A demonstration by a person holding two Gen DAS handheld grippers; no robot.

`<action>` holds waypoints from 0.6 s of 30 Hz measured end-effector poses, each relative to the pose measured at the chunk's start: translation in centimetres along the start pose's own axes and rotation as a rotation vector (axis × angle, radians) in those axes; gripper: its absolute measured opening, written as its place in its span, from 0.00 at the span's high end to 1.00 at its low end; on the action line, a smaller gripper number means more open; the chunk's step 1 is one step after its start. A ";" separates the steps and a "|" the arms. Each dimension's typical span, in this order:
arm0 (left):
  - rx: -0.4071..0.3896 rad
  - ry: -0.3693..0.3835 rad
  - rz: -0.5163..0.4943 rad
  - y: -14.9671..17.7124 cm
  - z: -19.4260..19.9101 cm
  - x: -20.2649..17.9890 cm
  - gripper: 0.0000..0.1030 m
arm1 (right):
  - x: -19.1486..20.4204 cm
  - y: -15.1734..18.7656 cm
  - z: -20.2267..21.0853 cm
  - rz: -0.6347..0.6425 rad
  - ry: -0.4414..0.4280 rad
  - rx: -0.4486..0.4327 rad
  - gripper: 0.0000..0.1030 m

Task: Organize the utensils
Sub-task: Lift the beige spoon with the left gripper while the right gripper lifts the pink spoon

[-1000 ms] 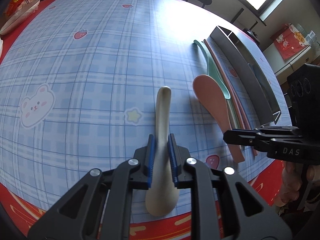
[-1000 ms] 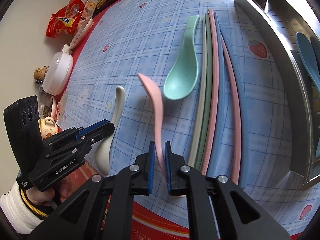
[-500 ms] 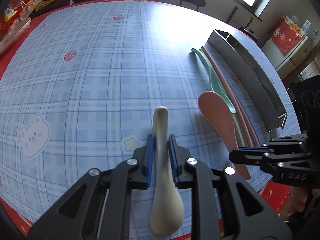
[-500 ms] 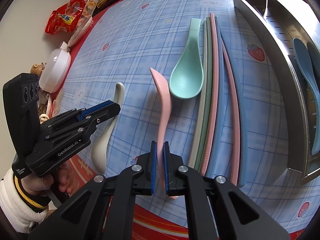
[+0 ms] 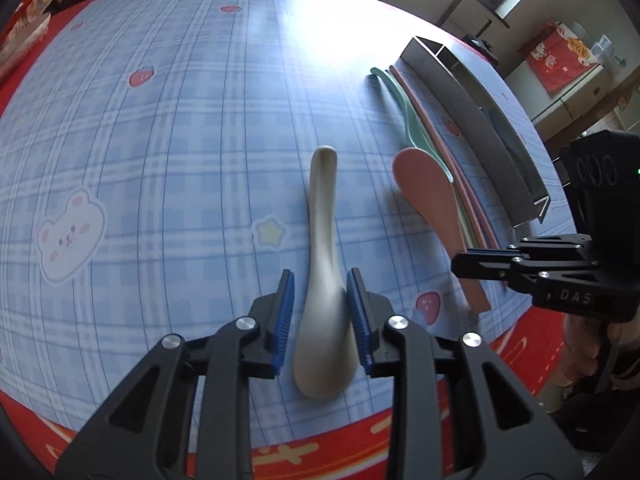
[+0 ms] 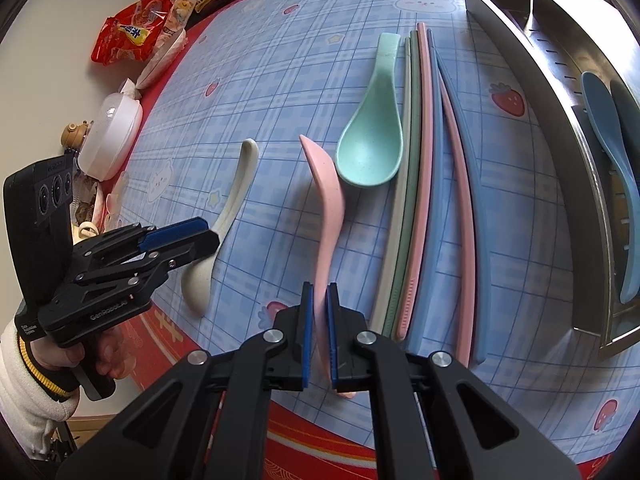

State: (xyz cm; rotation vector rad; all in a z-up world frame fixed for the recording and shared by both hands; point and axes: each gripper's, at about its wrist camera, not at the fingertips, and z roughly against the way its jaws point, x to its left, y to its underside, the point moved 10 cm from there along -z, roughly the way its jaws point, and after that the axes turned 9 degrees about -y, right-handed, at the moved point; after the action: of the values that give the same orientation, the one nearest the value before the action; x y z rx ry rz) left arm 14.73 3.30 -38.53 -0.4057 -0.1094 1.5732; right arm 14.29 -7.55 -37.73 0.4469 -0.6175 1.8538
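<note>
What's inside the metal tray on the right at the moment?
In the right wrist view, the metal tray holds a blue spoon lying lengthwise, with a darker utensil beside it, mostly cut off by the image edge. A divider sits at the far end; the tray's near wall hides part of the floor.

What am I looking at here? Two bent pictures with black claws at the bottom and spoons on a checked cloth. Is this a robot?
No robot: a person holds a hand-held gripper in each hand, and each carries a wide-angle camera looking along its jaws, hence the bending. One picture comes from the left gripper, the other from the right gripper; each also shows the other gripper off to the side.

On the blue checked tablecloth lie a white spoon, a pink spoon, a mint spoon and a row of coloured chopsticks, beside a metal tray already holding a blue spoon.

The right jaws are shut on the pink spoon's handle. The left jaws have just been opening; the white spoon lies between them, apparently released.
</note>
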 end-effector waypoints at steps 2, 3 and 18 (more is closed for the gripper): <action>0.016 0.015 0.022 0.6 0.1 -0.1 0.70 | 0.0 0.1 0.0 -0.007 -0.007 0.001 0.94; 0.021 0.011 0.034 0.8 0.2 -0.1 0.69 | 0.0 0.1 0.0 -0.010 -0.011 0.000 0.94; 0.074 0.133 0.242 1.1 0.3 -0.6 0.82 | -0.2 0.2 0.2 -0.013 -0.036 -0.006 0.93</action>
State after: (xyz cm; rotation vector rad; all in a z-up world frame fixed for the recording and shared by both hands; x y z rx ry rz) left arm 13.62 2.70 -38.47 -0.4778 0.1045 1.7767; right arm 14.21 -7.89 -37.75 0.4795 -0.6430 1.8342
